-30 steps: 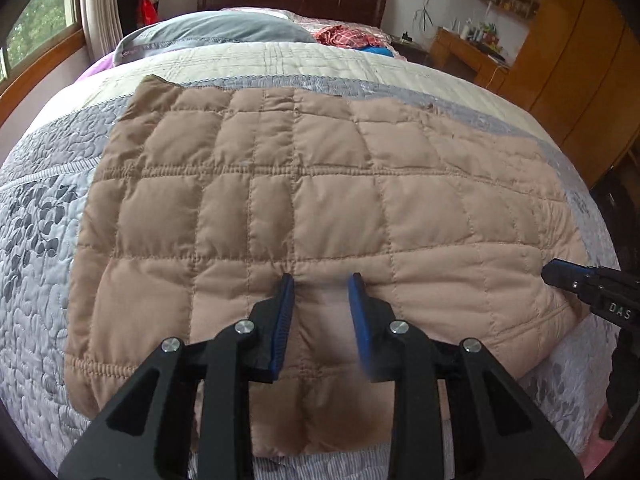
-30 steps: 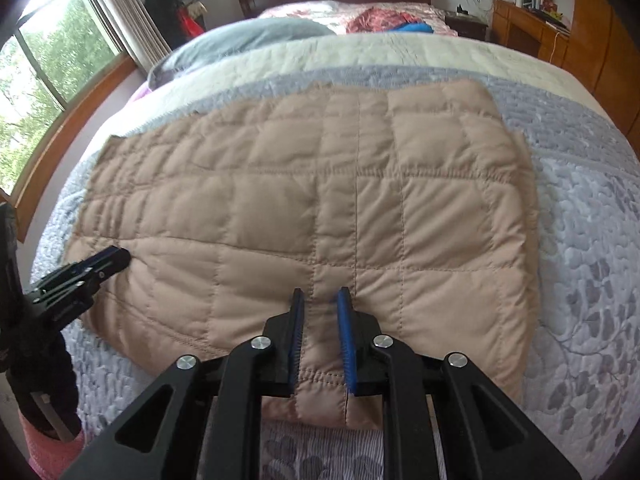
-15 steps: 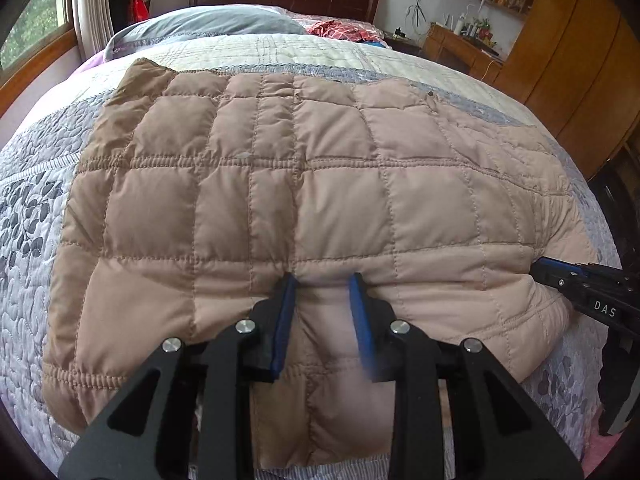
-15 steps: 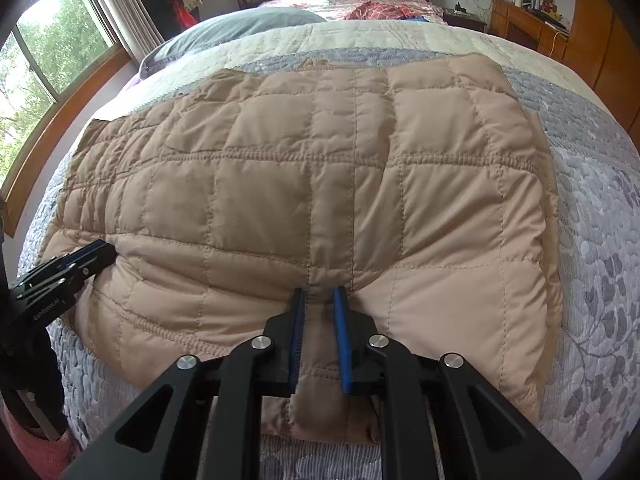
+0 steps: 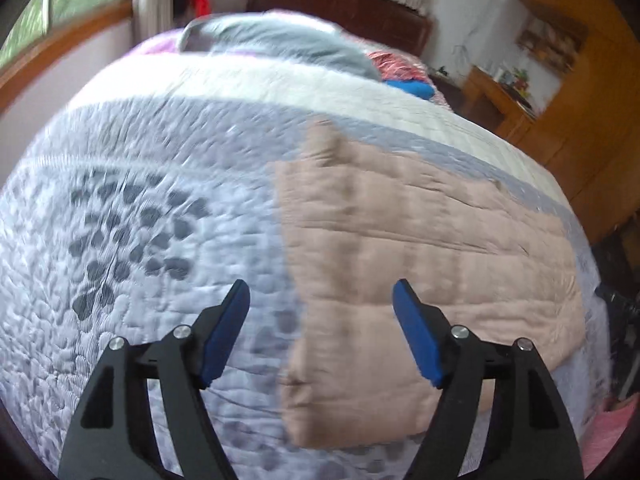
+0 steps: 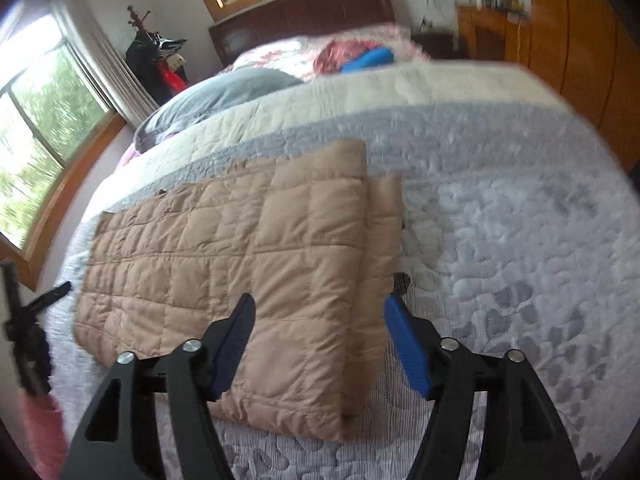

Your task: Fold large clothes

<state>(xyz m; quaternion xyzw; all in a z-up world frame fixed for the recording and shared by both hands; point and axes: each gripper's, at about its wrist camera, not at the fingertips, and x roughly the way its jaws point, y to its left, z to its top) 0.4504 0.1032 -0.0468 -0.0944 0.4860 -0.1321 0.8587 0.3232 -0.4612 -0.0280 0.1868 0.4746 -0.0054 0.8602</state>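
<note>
A tan quilted jacket lies folded flat on the grey patterned bed quilt. My left gripper hovers over the jacket's left edge, its jaws opening, and no fabric is pinched between its blue pads. In the right wrist view the jacket shows a narrower folded layer along its right side. My right gripper hangs above that right edge, its jaws opening too, with nothing gripped. The view is blurred by motion. A dark shape at the far left looks like the other gripper.
A grey pillow and red and blue clothes lie near the dark headboard. Wooden wardrobes and a desk stand to the right of the bed. Windows and a coat stand line the left wall.
Both grippers were shut on the jacket's near hem and have let go, jaws now wide. The left view swung left and the right view swung right. The jacket stays lying on the bed.
</note>
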